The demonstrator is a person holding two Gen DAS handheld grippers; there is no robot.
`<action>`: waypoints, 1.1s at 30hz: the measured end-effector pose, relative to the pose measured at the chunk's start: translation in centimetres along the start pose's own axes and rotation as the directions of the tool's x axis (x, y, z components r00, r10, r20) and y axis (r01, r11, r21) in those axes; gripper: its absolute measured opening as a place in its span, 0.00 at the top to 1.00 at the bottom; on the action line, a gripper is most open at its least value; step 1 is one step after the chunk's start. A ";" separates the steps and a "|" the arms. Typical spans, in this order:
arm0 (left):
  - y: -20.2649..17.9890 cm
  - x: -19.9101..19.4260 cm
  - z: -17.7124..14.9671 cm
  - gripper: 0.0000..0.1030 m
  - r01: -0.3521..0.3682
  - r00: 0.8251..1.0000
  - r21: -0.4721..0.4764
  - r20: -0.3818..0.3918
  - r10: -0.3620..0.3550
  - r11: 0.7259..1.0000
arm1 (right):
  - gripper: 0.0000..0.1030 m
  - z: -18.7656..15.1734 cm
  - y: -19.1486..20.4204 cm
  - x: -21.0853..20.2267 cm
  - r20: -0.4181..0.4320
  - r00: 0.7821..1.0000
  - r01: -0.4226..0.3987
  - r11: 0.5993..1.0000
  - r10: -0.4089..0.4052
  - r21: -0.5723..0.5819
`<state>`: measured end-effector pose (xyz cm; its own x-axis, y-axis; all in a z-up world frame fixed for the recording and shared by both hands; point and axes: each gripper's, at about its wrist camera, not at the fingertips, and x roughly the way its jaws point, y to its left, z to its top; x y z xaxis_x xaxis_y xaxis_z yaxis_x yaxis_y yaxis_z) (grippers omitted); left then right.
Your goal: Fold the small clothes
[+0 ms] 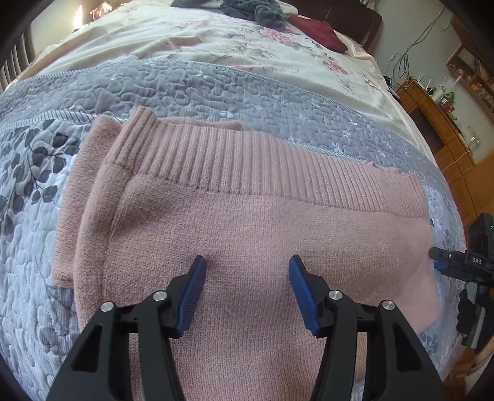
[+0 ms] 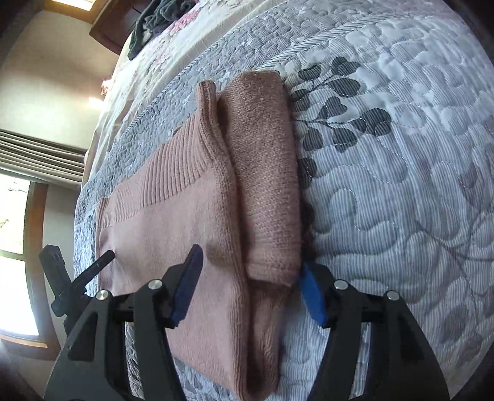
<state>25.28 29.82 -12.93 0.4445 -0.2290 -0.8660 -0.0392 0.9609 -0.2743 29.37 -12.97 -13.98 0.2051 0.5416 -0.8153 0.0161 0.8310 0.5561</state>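
Observation:
A pink knitted sweater [image 1: 247, 222] lies flat on the bed, its ribbed hem [image 1: 247, 160] on the far side. A sleeve [image 1: 80, 197] is folded along its left edge. My left gripper [image 1: 247, 257] is open, both blue pads resting low over the sweater's body with nothing pinched. The other gripper [image 1: 444, 256] touches the sweater's right edge. In the right wrist view the sweater [image 2: 173, 222] runs away from me, and my right gripper [image 2: 250, 256] is open, straddling the near end of the folded sleeve [image 2: 265, 172]. A second gripper [image 2: 92, 268] shows at the left.
The bed carries a grey leaf-pattern quilt [image 1: 216, 89] and, farther back, a floral sheet [image 1: 216, 40]. Dark grey clothes [image 1: 256, 12] and a dark red garment [image 1: 321, 31] lie near the headboard. A wooden cabinet [image 1: 432, 123] stands right of the bed. A window [image 2: 12, 231] is at left.

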 end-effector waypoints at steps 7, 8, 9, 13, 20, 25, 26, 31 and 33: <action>-0.3 0.3 -0.4 0.45 -0.010 1.000 0.044 0.010 0.009 0.999 | 0.74 -0.1 -0.1 0.9 0.028 1.000 -0.008 1.000 0.008 0.003; -0.3 0.3 -0.4 0.45 -0.010 1.000 0.044 0.011 0.010 0.999 | 0.74 -0.2 -0.2 0.9 0.032 0.999 -0.011 1.000 0.011 0.008; -0.3 0.3 -0.4 0.44 -0.009 1.000 0.041 0.012 0.008 0.999 | 0.74 -0.3 -0.2 0.9 0.033 0.999 -0.014 1.000 0.013 0.012; -0.1 0.4 -0.4 0.44 -0.003 1.000 0.037 0.012 0.002 0.999 | 0.74 -0.2 -0.4 0.9 0.032 0.999 -0.009 1.000 0.008 0.016; 0.2 -1.0 -0.3 0.44 0.027 1.000 0.005 0.005 -0.027 1.000 | 0.79 -0.2 1.6 -0.7 0.048 0.999 -0.006 1.000 0.005 0.022; 0.9 -3.4 -0.6 0.44 0.063 0.998 0.002 0.030 -0.064 0.998 | 0.80 0.3 9.0 -2.6 0.056 0.998 -0.029 0.992 0.036 -0.120; 1.2 -3.9 -0.7 0.44 0.070 0.997 -0.003 0.035 -0.070 0.998 | 0.80 0.2 10.6 -2.6 0.049 0.998 -0.039 0.989 0.047 -0.146; 2.9 -5.7 -0.7 0.44 0.107 0.992 -0.048 0.065 -0.104 0.993 | 0.81 -0.4 18.7 -0.9 -0.004 0.999 -0.050 0.953 0.051 -0.299; 3.7 -6.2 -0.6 0.44 0.125 0.990 -0.073 0.072 -0.120 0.989 | 0.81 -0.9 21.2 0.4 -0.023 0.999 -0.040 0.940 0.035 -0.337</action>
<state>21.82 34.69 -8.87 0.5096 -0.3307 -0.7943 -0.0488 0.9106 -0.4104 28.88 4.98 -2.69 0.1831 0.5728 -0.7989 -0.3233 0.8026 0.5013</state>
